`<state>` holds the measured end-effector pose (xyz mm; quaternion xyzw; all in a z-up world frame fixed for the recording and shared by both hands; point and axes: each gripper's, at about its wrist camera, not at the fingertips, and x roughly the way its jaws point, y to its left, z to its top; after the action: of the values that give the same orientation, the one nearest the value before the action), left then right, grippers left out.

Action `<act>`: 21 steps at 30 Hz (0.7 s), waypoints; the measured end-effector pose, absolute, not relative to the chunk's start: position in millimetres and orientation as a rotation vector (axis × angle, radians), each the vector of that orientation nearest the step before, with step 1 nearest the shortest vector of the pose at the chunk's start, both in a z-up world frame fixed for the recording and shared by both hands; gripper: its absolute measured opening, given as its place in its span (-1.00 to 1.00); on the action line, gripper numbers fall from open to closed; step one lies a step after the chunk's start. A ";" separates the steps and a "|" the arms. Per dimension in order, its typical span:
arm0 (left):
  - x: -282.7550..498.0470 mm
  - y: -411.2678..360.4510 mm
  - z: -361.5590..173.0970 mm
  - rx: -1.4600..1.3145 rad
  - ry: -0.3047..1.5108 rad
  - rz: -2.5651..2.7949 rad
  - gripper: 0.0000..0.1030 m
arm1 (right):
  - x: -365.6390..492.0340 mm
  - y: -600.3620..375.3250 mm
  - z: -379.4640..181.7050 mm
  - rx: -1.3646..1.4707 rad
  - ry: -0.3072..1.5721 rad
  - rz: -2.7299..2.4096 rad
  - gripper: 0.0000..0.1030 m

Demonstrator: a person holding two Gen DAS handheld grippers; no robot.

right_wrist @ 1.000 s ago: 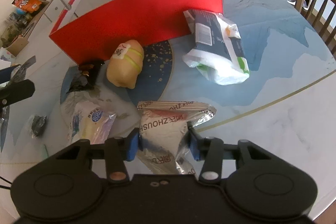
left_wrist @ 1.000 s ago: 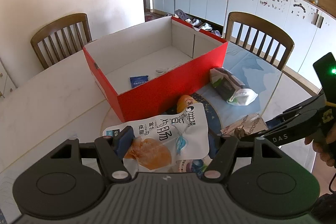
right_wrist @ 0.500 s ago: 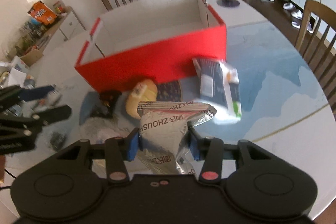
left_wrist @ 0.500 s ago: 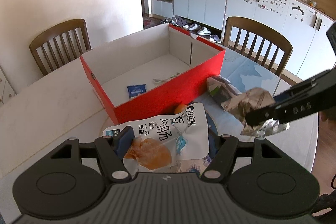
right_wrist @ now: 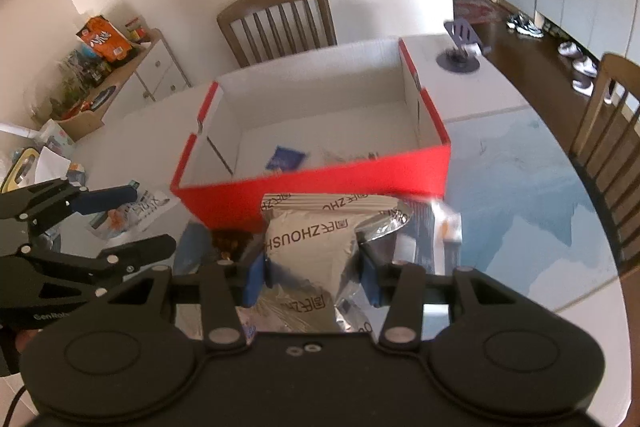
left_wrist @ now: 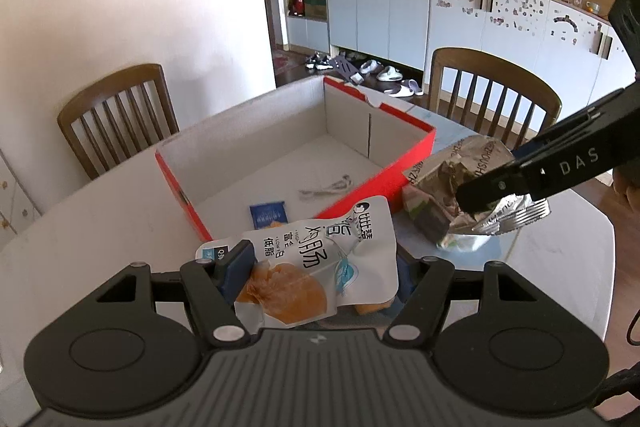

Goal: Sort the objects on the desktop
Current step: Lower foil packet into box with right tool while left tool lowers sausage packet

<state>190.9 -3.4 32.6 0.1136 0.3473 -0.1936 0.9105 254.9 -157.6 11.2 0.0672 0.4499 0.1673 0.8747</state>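
A: Left wrist view: left hand-held gripper [left_wrist: 320, 277] pinches a white sausage pouch [left_wrist: 316, 259], held just short of the red box [left_wrist: 376, 187]'s near wall, presumably for dropping in. Right hand-held gripper [left_wrist: 476, 205] clamps a silver snack bag [left_wrist: 448, 183] beside the box's near corner.

B: Right wrist view adds the pads [right_wrist: 256, 277] squeezing that bag's sides, plus leftover items on the table [right_wrist: 520, 187] under it, blurred. Only the left view shows the box floor clearly: blue sachet [left_wrist: 269, 214], clear wrapper [left_wrist: 326, 187].
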 end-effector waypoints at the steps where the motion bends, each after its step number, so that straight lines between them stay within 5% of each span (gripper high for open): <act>1: 193.2 -4.4 34.3 0.238 0.712 -0.400 0.33 | 258.5 -157.0 14.0 0.135 0.933 0.353 -0.09; 21: 251.6 -28.3 43.7 0.260 0.699 -0.365 0.33 | 330.6 -159.7 30.2 0.077 0.888 0.408 -0.09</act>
<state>251.6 -28.3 43.7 0.1262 0.3398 -0.1772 0.9150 330.6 -159.7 30.2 0.0370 0.4264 0.1960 0.8823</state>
